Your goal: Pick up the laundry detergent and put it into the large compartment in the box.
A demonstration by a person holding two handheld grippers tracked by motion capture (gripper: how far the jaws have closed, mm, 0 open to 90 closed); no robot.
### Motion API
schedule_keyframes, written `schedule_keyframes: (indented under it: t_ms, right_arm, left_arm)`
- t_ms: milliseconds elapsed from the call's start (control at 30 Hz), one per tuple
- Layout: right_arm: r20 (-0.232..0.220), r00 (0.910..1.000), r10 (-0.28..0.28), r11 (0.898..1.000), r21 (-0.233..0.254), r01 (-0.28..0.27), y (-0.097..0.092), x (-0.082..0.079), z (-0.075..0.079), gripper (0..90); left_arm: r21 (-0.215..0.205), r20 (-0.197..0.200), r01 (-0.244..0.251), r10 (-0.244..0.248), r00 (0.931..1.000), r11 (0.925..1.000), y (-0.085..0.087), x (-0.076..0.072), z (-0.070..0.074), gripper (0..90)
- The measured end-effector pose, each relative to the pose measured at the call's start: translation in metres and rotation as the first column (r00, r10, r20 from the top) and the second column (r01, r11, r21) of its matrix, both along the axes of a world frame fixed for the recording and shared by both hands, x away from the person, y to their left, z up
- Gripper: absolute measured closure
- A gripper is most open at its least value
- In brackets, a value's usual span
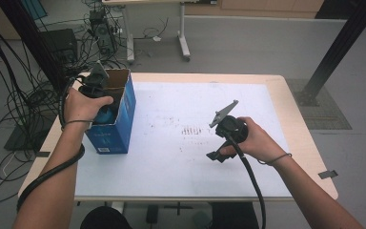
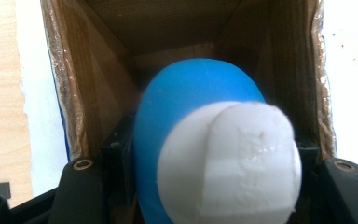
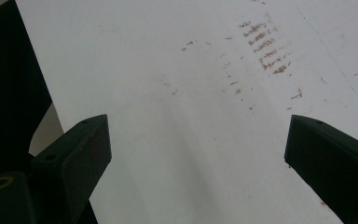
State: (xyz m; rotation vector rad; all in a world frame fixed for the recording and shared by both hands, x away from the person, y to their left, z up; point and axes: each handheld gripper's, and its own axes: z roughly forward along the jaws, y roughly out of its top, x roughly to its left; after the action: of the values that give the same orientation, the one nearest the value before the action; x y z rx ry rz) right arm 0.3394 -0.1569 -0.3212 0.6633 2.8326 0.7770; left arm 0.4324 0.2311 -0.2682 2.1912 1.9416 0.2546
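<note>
At the table's left stands a blue cardboard box (image 1: 120,121) with its top open, and its brown inner walls (image 2: 98,70) show in the left gripper view. My left gripper (image 1: 96,88) reaches down into that opening, shut on a blue rounded object with a white end (image 2: 214,154), which hangs inside the box mouth. A bit of that blue object (image 1: 106,115) shows under the hand. My right gripper (image 1: 218,155) hovers low over the white sheet (image 1: 181,162) right of centre. In its own view the right gripper (image 3: 198,154) is open and wide, with nothing between the jaws.
Brownish marks (image 1: 193,130) stain the middle of the white sheet, which covers most of the wooden table (image 1: 310,143). Cables (image 1: 9,95) and equipment crowd the floor at the left. A black post (image 1: 338,43) stands at the far right, and a desk's legs (image 1: 183,38) stand behind.
</note>
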Motion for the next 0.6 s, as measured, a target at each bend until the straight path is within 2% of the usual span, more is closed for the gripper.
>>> schedule_keyframes:
  t_ms: [600]
  right_arm:
    - [0.001, 1.0, -0.001, 1.0, 0.002, 0.001, -0.0004, -0.0001, 0.0001, 6.8]
  left_arm:
    - [-0.002, 0.002, -0.003, 0.003, 1.0, 1.0, 0.0002, 0.0003, -0.0003, 37.7]
